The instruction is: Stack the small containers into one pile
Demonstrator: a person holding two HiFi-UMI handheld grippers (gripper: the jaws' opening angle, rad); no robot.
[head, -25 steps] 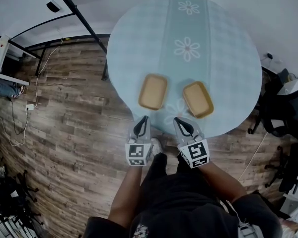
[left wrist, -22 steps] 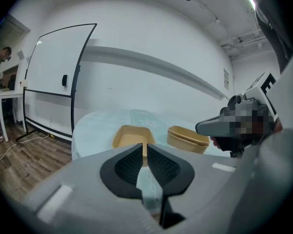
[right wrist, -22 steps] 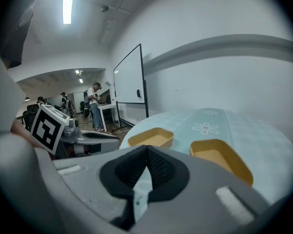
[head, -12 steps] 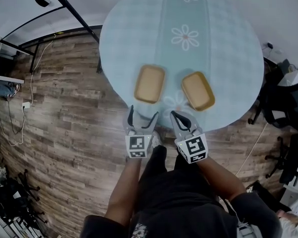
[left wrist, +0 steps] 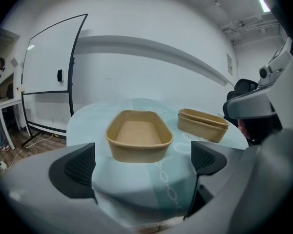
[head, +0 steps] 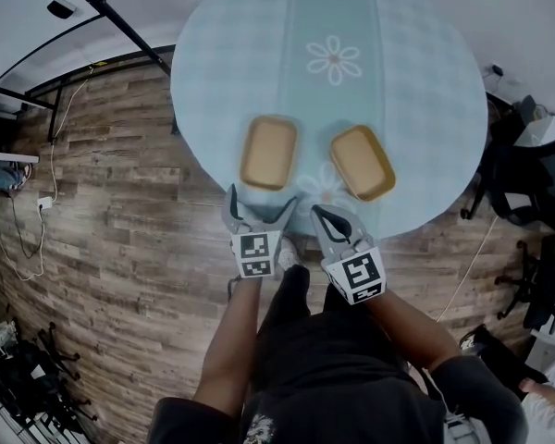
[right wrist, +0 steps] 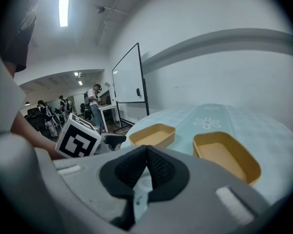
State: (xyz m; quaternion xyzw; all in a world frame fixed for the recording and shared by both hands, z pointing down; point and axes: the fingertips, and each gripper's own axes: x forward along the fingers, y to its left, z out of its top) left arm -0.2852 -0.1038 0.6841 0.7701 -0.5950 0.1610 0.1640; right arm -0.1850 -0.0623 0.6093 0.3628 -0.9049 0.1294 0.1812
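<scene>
left gripper (head: 261,203): grey, black pads (left wrist: 80,168) | right gripper (head: 320,213): grey, marker cube (head: 354,277) | clothing (head: 351,377): dark

Office-lab: whiteboard (left wrist: 51,72), office chairs (head: 527,197), desk (right wrist: 105,111), ceiling strip light (right wrist: 64,4).

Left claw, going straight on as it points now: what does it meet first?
Probably the near wall of the left container, centred ahead of the left claw, whose jaws have just been opening with nothing between them.
</scene>
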